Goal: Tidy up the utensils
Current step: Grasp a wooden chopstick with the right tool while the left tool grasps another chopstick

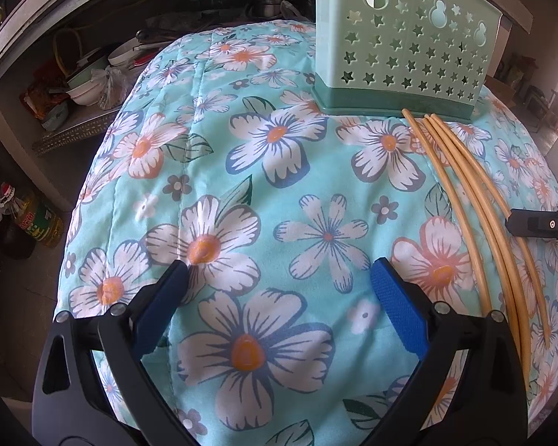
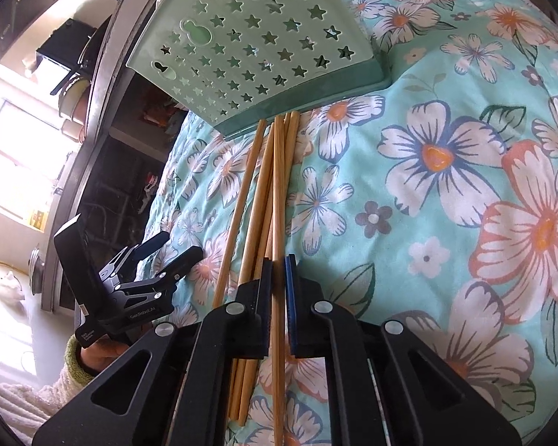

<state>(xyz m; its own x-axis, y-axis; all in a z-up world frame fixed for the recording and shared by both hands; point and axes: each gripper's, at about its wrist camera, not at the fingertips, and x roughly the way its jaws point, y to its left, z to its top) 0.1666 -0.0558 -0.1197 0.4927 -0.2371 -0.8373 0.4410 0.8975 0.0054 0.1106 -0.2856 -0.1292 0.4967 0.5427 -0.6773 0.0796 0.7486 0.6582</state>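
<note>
A pale green utensil holder (image 1: 405, 48) (image 2: 256, 48) with star-shaped holes stands at the far side of the floral cloth (image 1: 279, 171). Several bamboo chopsticks (image 1: 432, 123) (image 2: 255, 204) lie on the cloth, their far ends at the holder's base. My right gripper (image 2: 279, 264) is shut on one chopstick (image 2: 279, 193), which runs straight between the blue pads. Its other neighbours lie loose to the left of it. My left gripper (image 1: 279, 269) (image 2: 180, 244) hovers open over the cloth, left of the chopsticks, with nothing between its fingers. One black finger (image 1: 539, 223) of the right gripper shows at the right edge.
The cloth-covered table drops off at the left, where a low shelf holds bowls (image 1: 89, 89) and a bag. An oil bottle (image 1: 37, 223) stands on the floor below. A hand in a fuzzy green-cuffed sleeve (image 2: 74, 364) holds the left gripper.
</note>
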